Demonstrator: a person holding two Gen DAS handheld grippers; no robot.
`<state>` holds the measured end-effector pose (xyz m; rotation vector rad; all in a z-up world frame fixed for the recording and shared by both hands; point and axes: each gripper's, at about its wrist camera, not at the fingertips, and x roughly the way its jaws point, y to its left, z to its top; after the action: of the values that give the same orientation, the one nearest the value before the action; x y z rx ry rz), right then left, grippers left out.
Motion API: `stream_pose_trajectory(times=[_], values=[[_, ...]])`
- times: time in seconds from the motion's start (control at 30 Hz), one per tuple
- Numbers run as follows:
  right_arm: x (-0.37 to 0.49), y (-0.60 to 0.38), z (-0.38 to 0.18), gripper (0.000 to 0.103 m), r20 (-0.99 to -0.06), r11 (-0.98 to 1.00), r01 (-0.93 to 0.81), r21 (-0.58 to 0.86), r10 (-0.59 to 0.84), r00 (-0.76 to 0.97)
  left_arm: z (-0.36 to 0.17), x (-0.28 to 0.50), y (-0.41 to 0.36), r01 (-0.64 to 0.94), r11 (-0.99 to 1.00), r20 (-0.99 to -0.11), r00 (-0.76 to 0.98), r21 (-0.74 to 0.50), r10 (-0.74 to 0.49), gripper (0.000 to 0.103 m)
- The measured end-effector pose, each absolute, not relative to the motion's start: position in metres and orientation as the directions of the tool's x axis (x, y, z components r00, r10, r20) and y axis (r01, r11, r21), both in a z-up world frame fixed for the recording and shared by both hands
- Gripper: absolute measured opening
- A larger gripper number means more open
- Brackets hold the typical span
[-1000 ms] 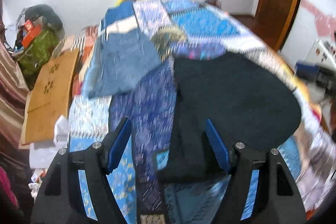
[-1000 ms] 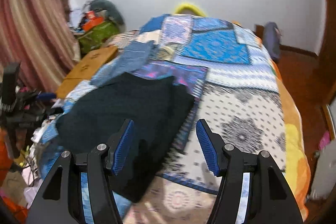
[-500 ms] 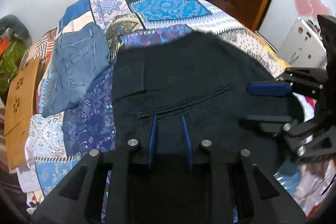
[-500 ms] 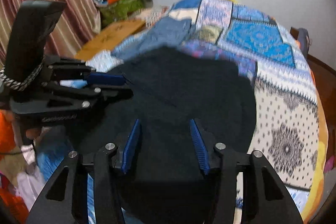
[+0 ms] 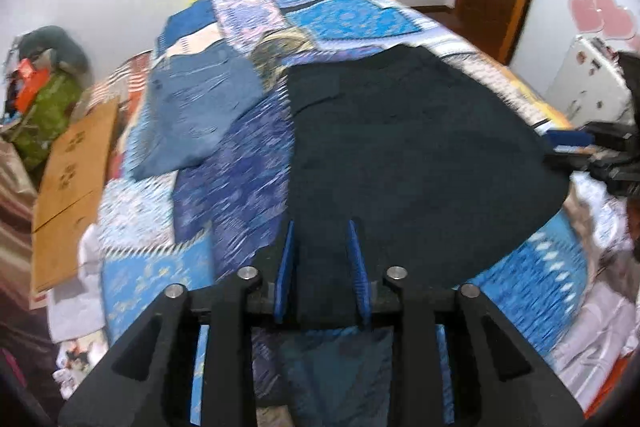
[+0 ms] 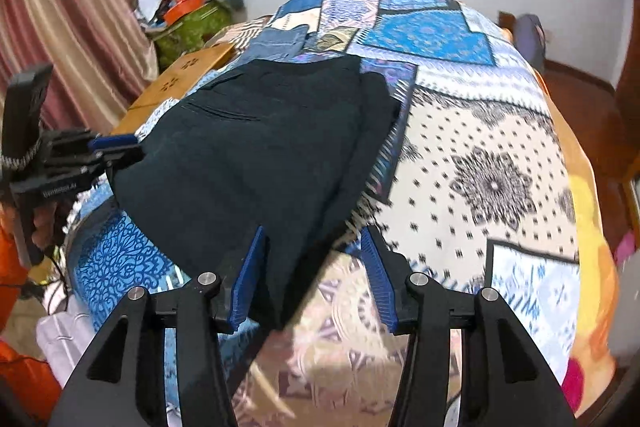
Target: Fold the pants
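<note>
Black fabric pants (image 5: pixel 400 155) lie folded near the patchwork bedspread's (image 6: pixel 492 167) front edge, the left gripper (image 5: pixel 320 259) narrowed and apparently pinching their near hem, the right gripper (image 6: pixel 312 267) half open astride the right corner, seemingly ready to grip.

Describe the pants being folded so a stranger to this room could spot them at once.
Start at the bed with the blue patchwork bedspread. Two garments lie on it: the blue jeans sit farther up toward the wall, and the black pants lie nearer the foot. The black pants are the plain dark ones, with the left gripper closed on their near edge.
</note>
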<state>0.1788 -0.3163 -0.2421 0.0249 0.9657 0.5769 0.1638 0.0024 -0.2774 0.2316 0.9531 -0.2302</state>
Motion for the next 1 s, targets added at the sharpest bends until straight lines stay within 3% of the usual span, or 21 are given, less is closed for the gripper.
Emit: stream_pose_trajectory(times=[0.1, 0.23, 0.27, 0.37, 0.5, 0.8, 1.0], values=[[0.175, -0.322, -0.238, 0.047, -0.768, 0.861, -0.434, 0.265, 0.461, 0.445, -0.277, 0.161, 0.016, 0.262, 0.96, -0.821, 0.566, 0.098, -0.071, 0.048], [0.174, -0.326, -0.225, 0.05, -0.784, 0.899, -0.401, 0.176, 0.375, 0.495, -0.266, 0.166, 0.025, 0.214, 0.968, -0.817, 0.576, 0.133, -0.015, 0.049], [0.173, -0.328, -0.22, 0.05, -0.783, 0.905, -0.393, 0.162, 0.36, 0.506, -0.263, 0.169, 0.027, 0.201, 0.971, -0.818, 0.576, 0.129, -0.011, 0.054], [0.177, -0.338, -0.206, 0.062, -0.764, 0.908, -0.378, 0.182, 0.373, 0.528, -0.254, 0.175, 0.026, 0.206, 0.975, -0.816, 0.575, 0.081, -0.053, 0.071], [0.189, -0.337, -0.2, 0.069, -0.744, 0.91, -0.371, 0.185, 0.377, 0.552, -0.246, 0.188, 0.012, 0.246, 0.968, -0.809, 0.579, 0.053, -0.103, 0.08], [0.231, -0.318, -0.24, 0.069, -0.768, 0.867, -0.354, 0.351, 0.483, 0.421, -0.269, 0.241, -0.016, 0.307, 0.951, -0.865, 0.485, 0.03, -0.129, 0.083], [0.247, -0.305, -0.264, 0.072, -0.78, 0.838, -0.367, 0.403, 0.524, 0.341, -0.292, 0.268, -0.016, 0.307, 0.947, -0.904, 0.373, -0.092, -0.209, 0.083]])
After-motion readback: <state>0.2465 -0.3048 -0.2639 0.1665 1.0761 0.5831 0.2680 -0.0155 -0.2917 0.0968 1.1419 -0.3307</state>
